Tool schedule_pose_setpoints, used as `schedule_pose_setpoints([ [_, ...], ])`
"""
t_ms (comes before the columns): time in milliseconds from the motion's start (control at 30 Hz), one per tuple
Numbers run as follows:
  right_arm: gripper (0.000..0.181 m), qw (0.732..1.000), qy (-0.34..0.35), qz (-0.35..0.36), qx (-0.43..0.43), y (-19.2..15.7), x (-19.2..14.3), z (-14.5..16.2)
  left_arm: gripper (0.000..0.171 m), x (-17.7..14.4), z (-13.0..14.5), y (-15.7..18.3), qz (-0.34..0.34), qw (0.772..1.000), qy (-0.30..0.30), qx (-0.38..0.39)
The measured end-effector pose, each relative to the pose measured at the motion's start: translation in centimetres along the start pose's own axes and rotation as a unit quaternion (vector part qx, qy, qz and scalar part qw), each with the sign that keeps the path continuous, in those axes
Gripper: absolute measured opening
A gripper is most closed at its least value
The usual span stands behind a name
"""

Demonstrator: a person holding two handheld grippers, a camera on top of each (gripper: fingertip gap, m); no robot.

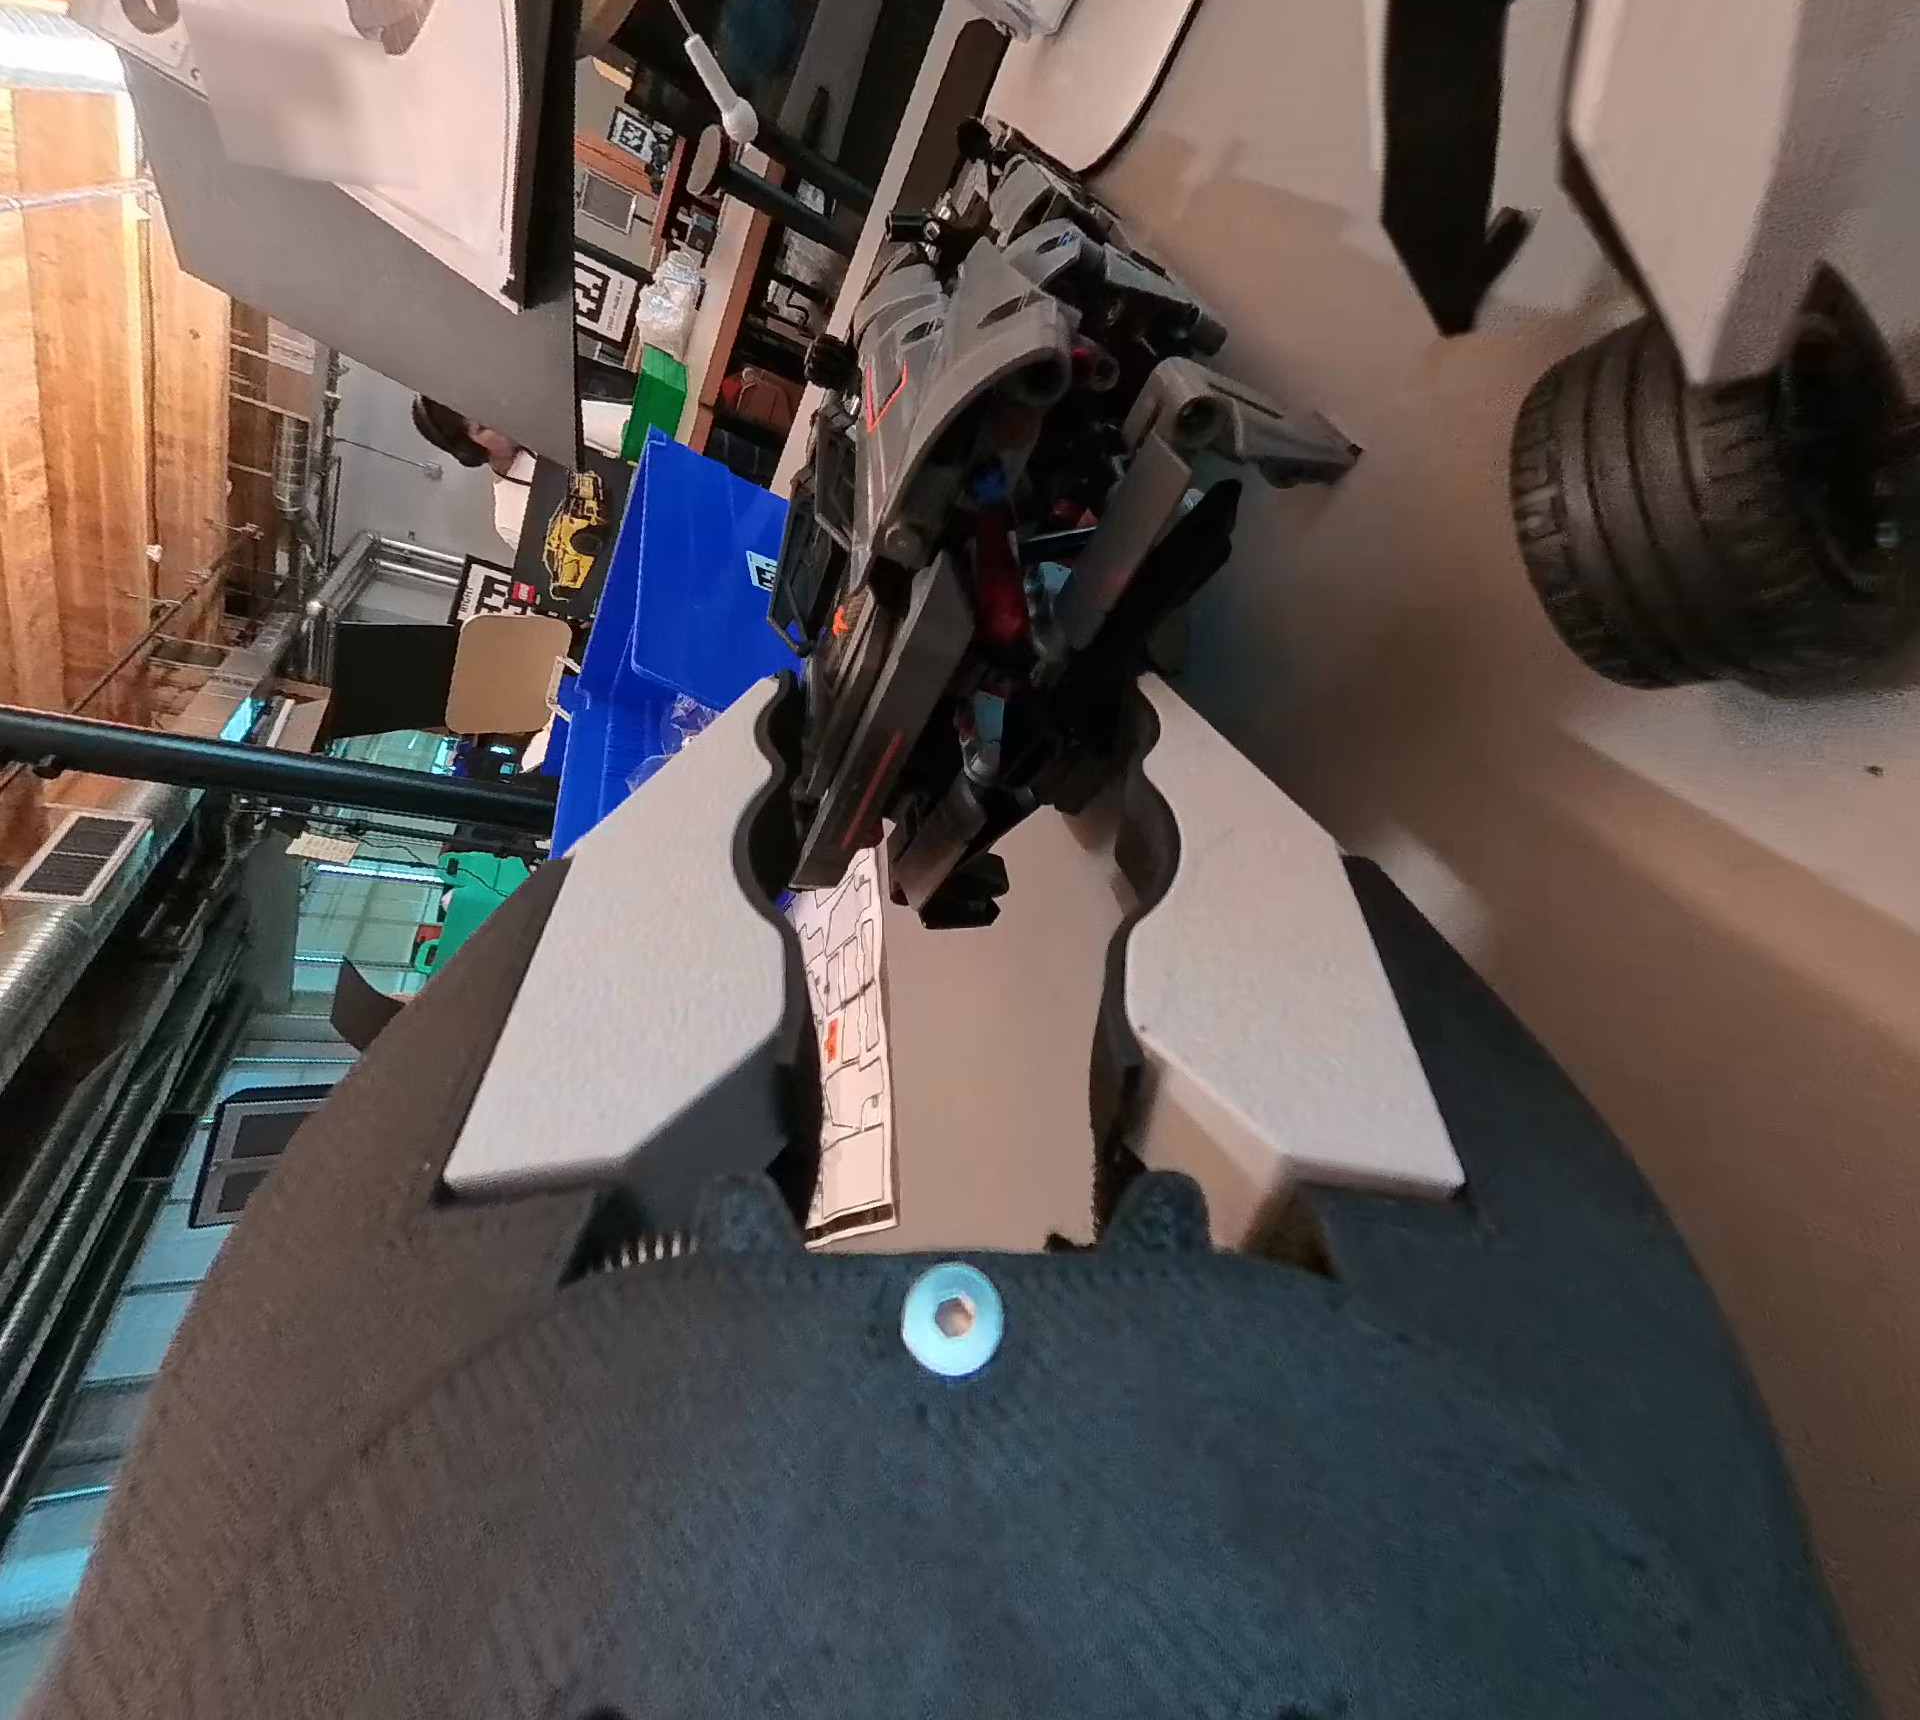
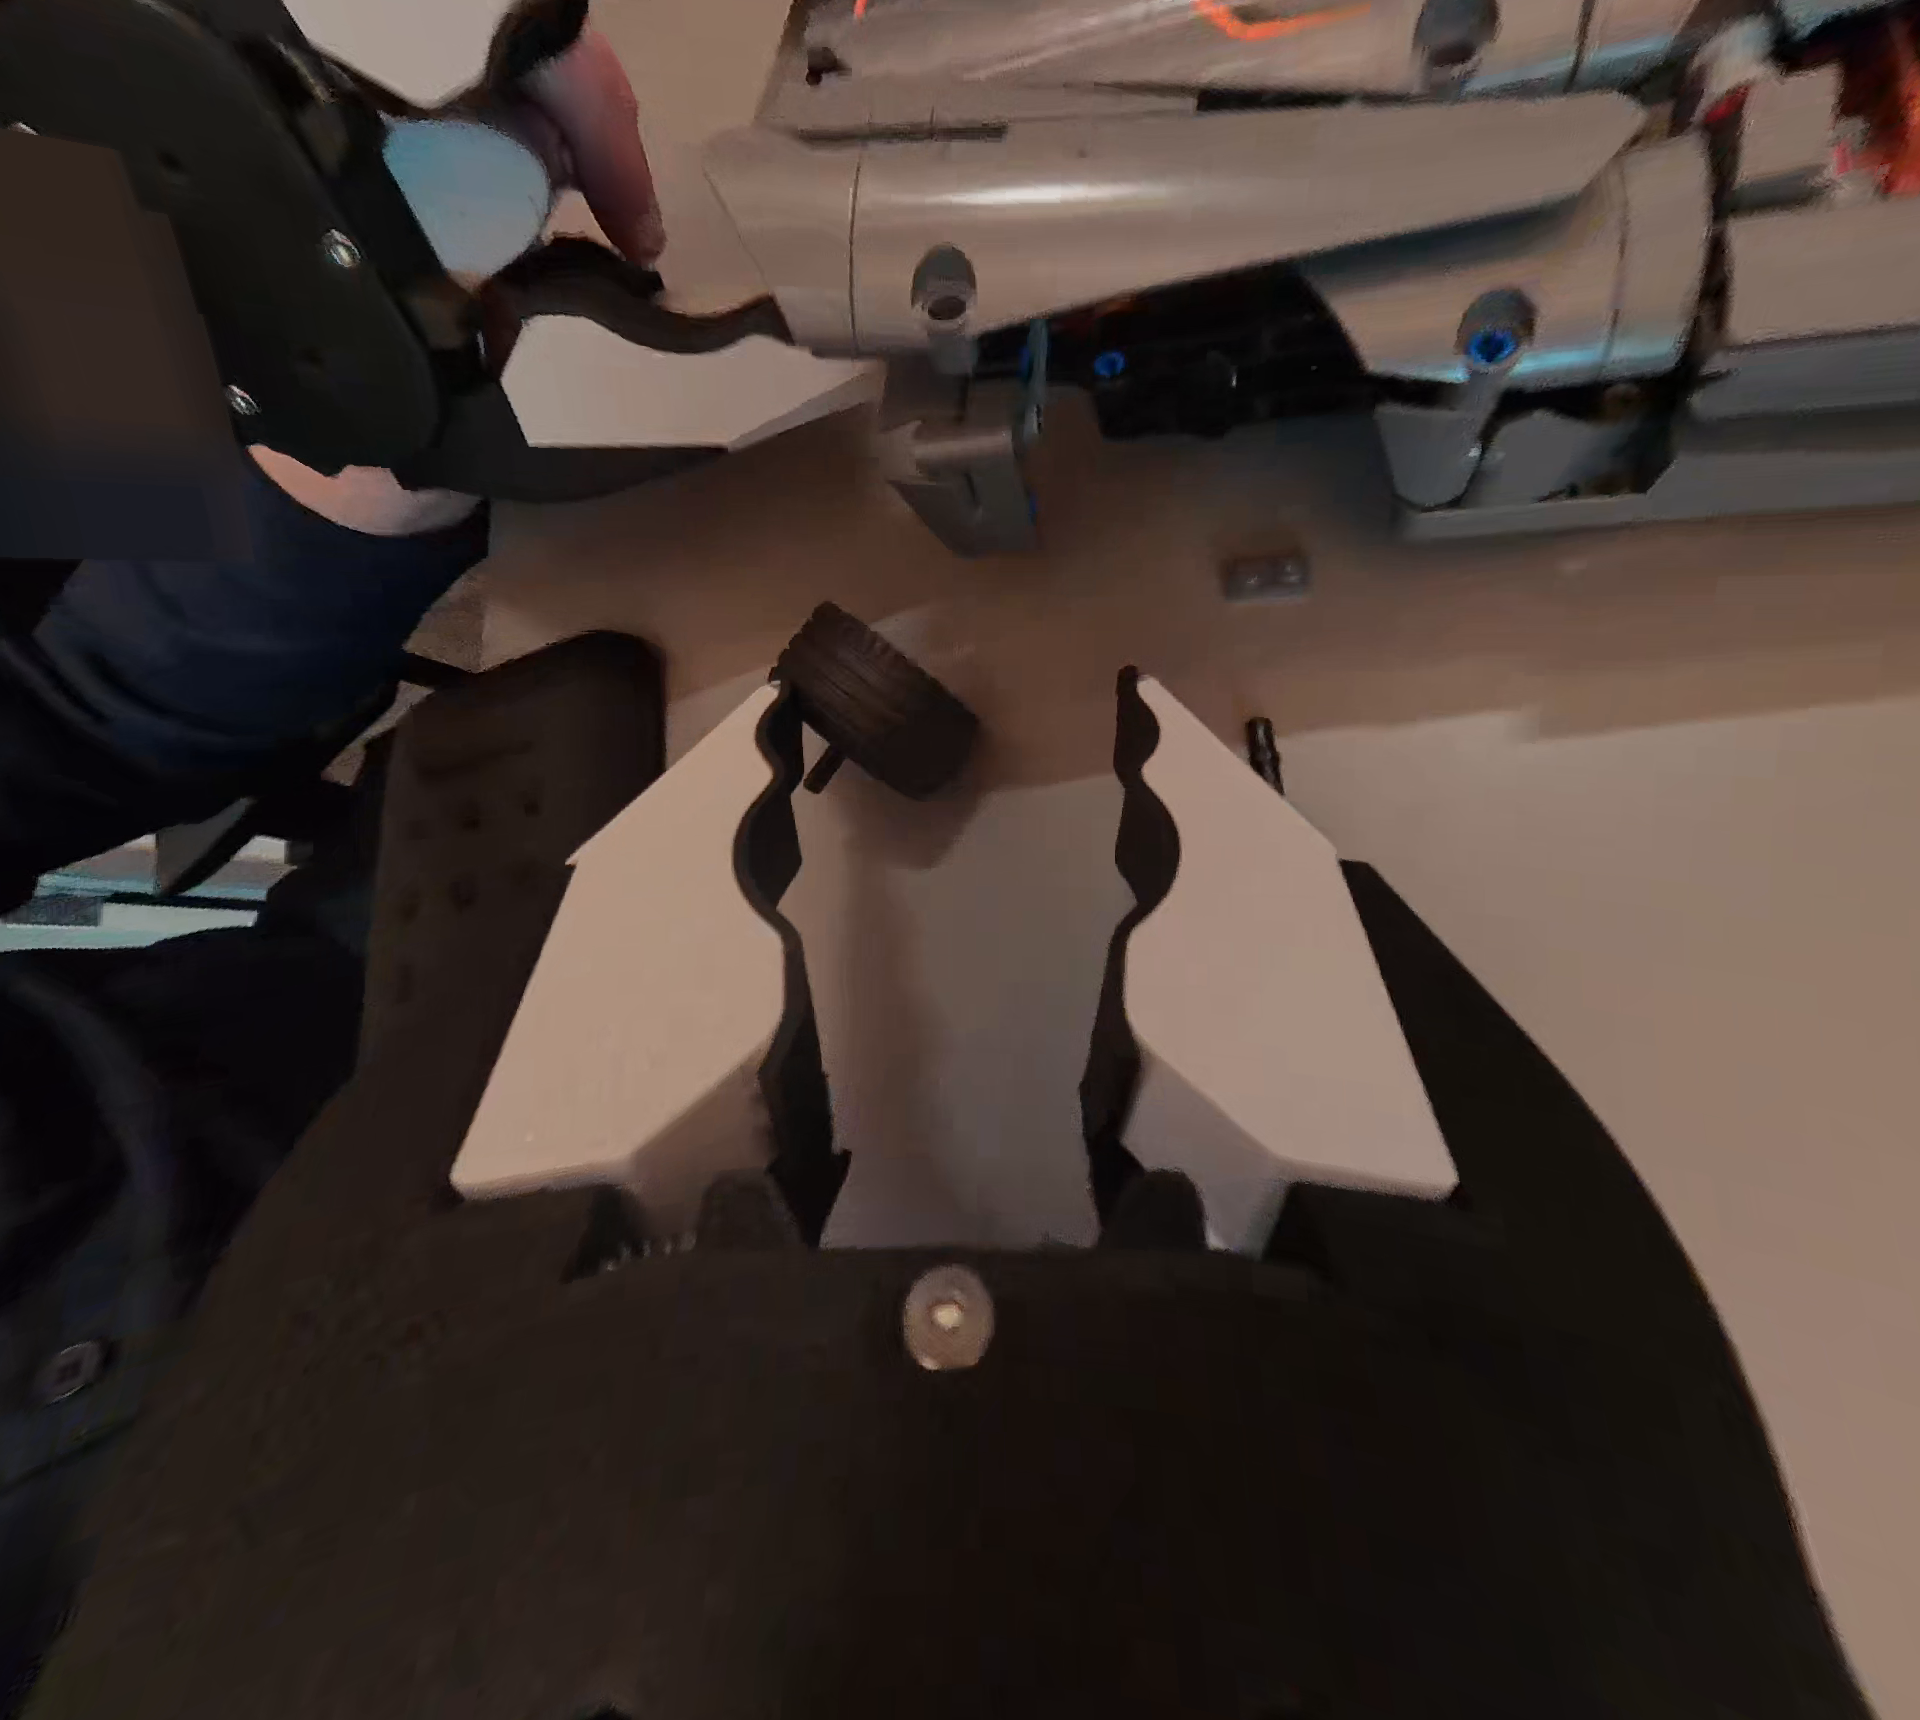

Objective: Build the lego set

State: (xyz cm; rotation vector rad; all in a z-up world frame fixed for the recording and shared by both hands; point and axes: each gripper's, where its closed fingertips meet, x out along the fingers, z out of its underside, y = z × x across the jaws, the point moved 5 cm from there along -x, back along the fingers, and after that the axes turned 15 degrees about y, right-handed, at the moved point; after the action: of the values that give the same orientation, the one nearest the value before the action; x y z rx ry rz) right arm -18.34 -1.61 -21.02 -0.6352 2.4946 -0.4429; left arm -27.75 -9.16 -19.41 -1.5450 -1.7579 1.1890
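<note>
Table: pale beige tabletop [image 2: 1558, 943], carrying the model and loose parts in both views.
Model: large grey and black brick-built car with orange line markings [image 1: 966, 527], resting on the table; in the left wrist view its near end sits between the left gripper's fingertips, and in the right wrist view its grey side panels [image 2: 1195, 216] fill the upper frame.
Left gripper: black body with two white wavy-edged fingers [image 1: 961, 714], jaws spread to either side of the car's end; whether the pads press on it cannot be told. In the right wrist view it reaches the car's end from the left [image 2: 665, 143].
Right gripper: same build [image 2: 951, 704], fingers apart and holding nothing, tips low over the table.
Bin: blue plastic bin [image 1: 675, 590] beyond the car.
Sheet: white printed paper sheet [image 1: 852, 1047] flat on the table between the left fingers.
Wheel: small black rubber tyre on a stub axle [image 2: 883, 704], lying on the table just beside the right gripper's left fingertip; seen near that gripper in the left wrist view [image 1: 1662, 527].
Small part: tiny grey brick [image 2: 1262, 574] on the table below the car.
</note>
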Motion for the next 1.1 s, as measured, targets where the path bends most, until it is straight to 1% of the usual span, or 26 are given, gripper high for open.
schedule_pose_setpoints([
  [67,0.06,0.999,0.03,0.018,0.028,1.1,-0.5,-1.0,0.058,-0.1,0.0,0.0,0.0,1.0,0.0,0.0],
  [133,0.06,0.995,0.062,0.074,0.026,3.2,-1.2,-1.9,0.058,-0.1,0.1,0.0,0.0,1.0,0.0,0.0],
  [167,0.06,0.993,0.068,0.097,0.018,4.1,-1.5,-2.2,0.058,-0.1,0.1,0.0,-0.001,1.0,0.0,0.0],
  [267,0.064,0.988,0.033,0.153,-0.012,5.9,-1.1,-2.0,0.058,-0.1,0.0,-0.2,-0.001,1.0,0.001,-0.001],
  [300,0.065,0.986,0.032,0.164,-0.016,6.3,-0.8,-1.9,0.058,-0.1,0.0,-0.2,0.0,1.0,0.001,-0.004],
  [400,0.07,0.985,0.045,0.169,0.002,6.6,0.1,-2.2,0.058,-0.1,0.0,-0.3,0.001,1.0,-0.002,-0.004],
  [467,0.078,0.983,0.043,0.18,-0.012,6.8,0.5,-2.4,0.058,-0.1,-0.1,-0.3,0.002,1.0,-0.002,-0.006],
  [533,0.077,0.977,0.033,0.205,-0.04,7.0,0.9,-2.5,0.058,-0.1,-0.2,-0.4,0.003,1.0,-0.003,-0.006],
  [600,0.077,0.978,0.018,0.205,-0.034,7.0,1.7,-2.3,0.058,0.0,-0.3,-0.5,0.002,1.0,-0.003,-0.007],
  [667,0.069,0.973,0.007,0.229,-0.023,7.5,1.9,-2.0,0.058,0.0,-0.5,-0.5,0.003,1.0,-0.002,-0.008],
  [733,0.063,0.973,0.016,0.23,-0.014,7.6,2.2,-2.3,0.058,0.1,-0.6,-0.6,0.005,1.0,-0.001,-0.008],
  [767,0.059,0.971,0.014,0.238,-0.02,7.8,2.3,-2.3,0.058,0.2,-0.5,-0.6,0.005,1.0,-0.001,-0.008],
  [800,0.05,0.968,0.013,0.248,-0.032,8.0,2.2,-2.3,0.057,0.2,-0.4,-0.6,0.005,1.0,-0.003,-0.008],
  [1100,0.04,0.967,0.036,0.247,-0.058,7.4,1.6,-3.1,0.056,0.2,-0.3,-0.7,-0.001,0.999,0.003,-0.036],
])
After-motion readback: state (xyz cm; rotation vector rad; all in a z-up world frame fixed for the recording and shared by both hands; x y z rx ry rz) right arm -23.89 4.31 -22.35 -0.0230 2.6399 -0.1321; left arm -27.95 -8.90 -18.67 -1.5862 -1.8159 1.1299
